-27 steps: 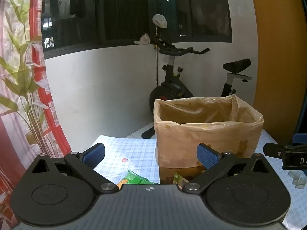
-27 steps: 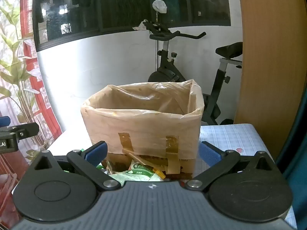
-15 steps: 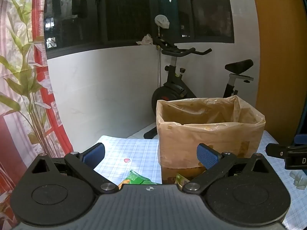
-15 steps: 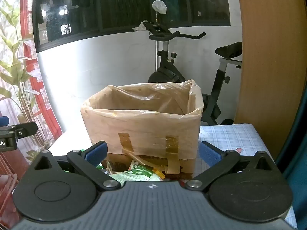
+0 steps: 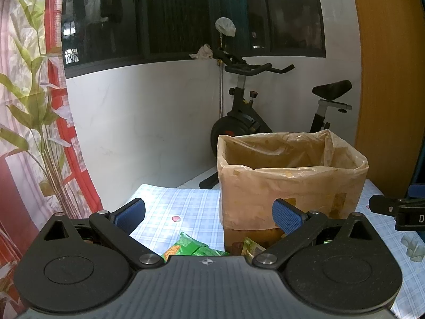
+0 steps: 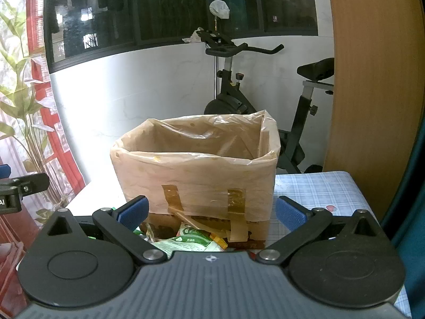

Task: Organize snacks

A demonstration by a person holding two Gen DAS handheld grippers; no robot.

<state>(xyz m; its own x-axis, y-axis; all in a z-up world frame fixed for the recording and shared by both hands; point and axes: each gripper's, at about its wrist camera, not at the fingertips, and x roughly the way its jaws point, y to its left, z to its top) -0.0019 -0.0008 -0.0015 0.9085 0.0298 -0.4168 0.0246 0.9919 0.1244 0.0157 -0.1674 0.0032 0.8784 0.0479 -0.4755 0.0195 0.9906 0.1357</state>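
A cardboard box lined with a clear plastic bag [image 5: 292, 183] [image 6: 196, 178] stands on a table with a blue-checked cloth [image 5: 183, 210]. Green snack packets [image 5: 191, 247] lie on the cloth in front of the box, partly hidden by my left gripper's body. A white-and-green packet [image 6: 191, 242] lies at the box's foot in the right wrist view. My left gripper [image 5: 208, 214] is open, above the packets, nothing between its blue pads. My right gripper [image 6: 211, 212] is open too, facing the box's taped front. The right gripper's tip [image 5: 393, 210] shows at the left view's right edge.
An exercise bike [image 5: 247, 111] [image 6: 239, 93] stands behind the table by a white wall. A red-patterned curtain [image 5: 34, 122] hangs at the left and a wooden panel [image 6: 372, 79] rises at the right. A small pale wrapper [image 5: 411, 247] lies on the cloth at right.
The left wrist view has shifted slightly, so the box and bike sit a little further right and lower. The right gripper has kept still. Both grippers stay open.
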